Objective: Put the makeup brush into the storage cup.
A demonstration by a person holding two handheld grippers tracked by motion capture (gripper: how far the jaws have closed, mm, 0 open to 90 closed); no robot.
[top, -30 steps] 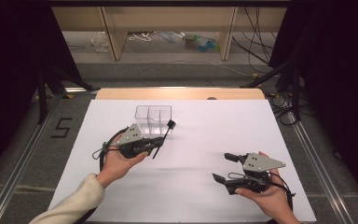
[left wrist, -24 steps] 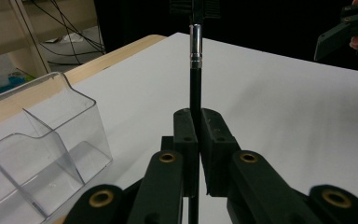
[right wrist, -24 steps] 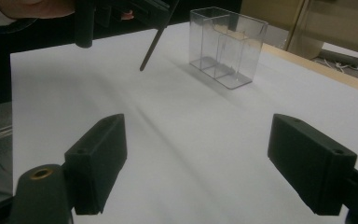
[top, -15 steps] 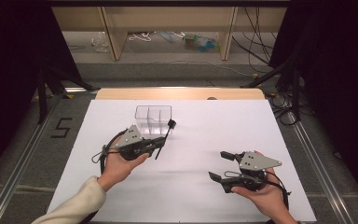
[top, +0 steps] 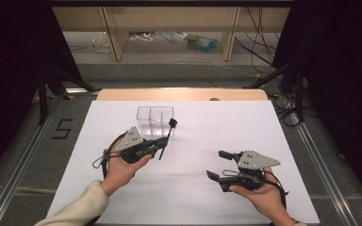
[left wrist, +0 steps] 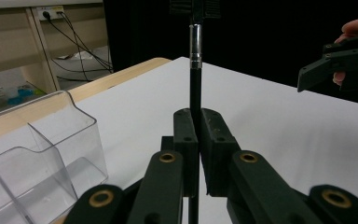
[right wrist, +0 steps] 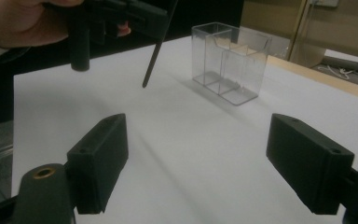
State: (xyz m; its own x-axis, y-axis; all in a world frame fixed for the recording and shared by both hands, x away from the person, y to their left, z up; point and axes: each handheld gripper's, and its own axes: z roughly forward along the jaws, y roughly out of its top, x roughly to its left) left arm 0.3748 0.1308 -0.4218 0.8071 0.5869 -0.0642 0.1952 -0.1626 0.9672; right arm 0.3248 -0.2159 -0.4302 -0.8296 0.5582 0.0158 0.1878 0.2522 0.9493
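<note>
Brush (top: 166,136) held tight in the left claw (top: 158,143), just in front of the clear box (top: 155,120).

One white table (top: 207,127) carries one clear box with small rooms inside. Two hands come in from the near side: the left hand (top: 120,167) lifts its claw over the table and tips the one thin black brush up, its head beside the box. The right hand (top: 259,193) holds the right claw (top: 219,165) low, jaws wide apart with nothing between them.
</note>
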